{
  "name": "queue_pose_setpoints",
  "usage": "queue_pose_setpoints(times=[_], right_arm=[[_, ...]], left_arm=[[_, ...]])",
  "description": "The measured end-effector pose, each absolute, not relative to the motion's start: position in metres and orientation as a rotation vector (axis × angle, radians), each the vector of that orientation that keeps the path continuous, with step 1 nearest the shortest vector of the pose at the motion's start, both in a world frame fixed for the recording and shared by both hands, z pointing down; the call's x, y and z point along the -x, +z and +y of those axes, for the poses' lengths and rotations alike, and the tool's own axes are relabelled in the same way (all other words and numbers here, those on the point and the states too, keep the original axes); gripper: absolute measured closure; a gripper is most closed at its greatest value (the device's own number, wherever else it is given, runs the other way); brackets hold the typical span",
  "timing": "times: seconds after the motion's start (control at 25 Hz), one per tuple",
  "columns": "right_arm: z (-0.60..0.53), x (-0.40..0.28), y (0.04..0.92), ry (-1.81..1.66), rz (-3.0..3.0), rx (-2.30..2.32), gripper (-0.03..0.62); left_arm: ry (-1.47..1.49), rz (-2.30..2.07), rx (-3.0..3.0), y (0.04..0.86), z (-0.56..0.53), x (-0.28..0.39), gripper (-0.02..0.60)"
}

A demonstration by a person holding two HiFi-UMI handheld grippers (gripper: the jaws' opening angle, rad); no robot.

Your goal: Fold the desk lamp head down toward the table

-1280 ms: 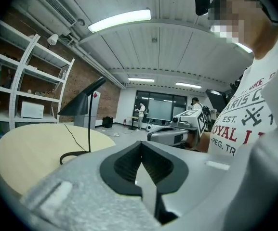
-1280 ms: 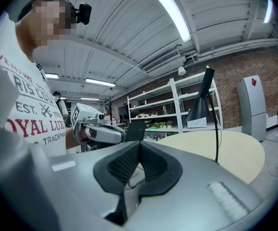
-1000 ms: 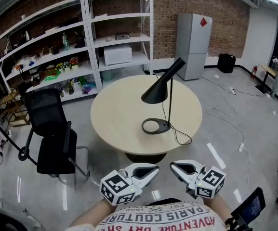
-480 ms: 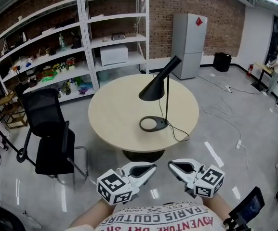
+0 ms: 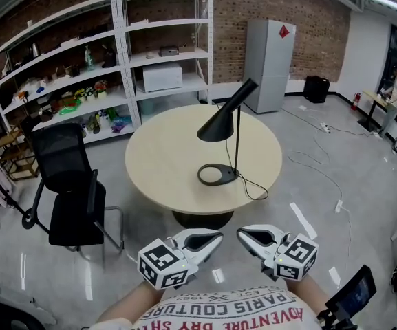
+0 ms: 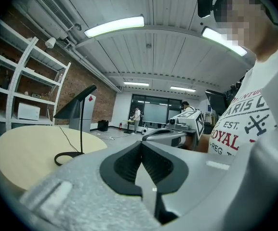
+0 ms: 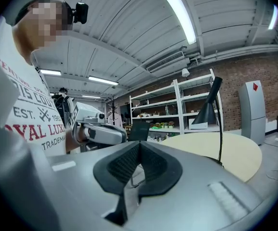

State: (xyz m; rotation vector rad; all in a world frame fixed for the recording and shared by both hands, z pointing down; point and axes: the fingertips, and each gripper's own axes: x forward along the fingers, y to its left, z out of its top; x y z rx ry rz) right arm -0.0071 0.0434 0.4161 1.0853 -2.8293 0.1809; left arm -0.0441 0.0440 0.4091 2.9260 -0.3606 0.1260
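Observation:
A black desk lamp (image 5: 236, 143) stands upright on the round beige table (image 5: 157, 170), its cone head (image 5: 219, 126) raised and tilted down-left, its ring base (image 5: 217, 175) near the table's front. Both grippers hover close to my chest, well short of the table. My left gripper (image 5: 219, 238) is shut and empty, pointing right. My right gripper (image 5: 240, 234) is shut and empty, pointing left, tips nearly facing the other. The lamp (image 6: 76, 124) shows left in the left gripper view (image 6: 141, 146), and the lamp (image 7: 213, 114) shows right in the right gripper view (image 7: 139, 146).
A black office chair (image 5: 71, 191) stands left of the table. White shelving (image 5: 115, 67) with small items lines the brick wall behind. A grey fridge (image 5: 270, 64) stands at the back right. The lamp's cord (image 5: 256, 191) trails over the table edge; cables lie on the floor at right.
The view has shifted slightly; the table and lamp sit a little lower-left in frame. Both grippers stay shut and nearly still near my chest.

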Motion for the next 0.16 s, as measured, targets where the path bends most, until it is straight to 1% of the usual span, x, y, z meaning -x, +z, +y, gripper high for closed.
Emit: queue_pose_setpoints(times=[0.16], right_arm=[[0.0503, 0.0000, 0.4226, 0.203, -2.825, -1.102, 0.594]], left_arm=[[0.139, -0.356, -2.910, 0.4191, 0.0494, 0.0405, 0.581]])
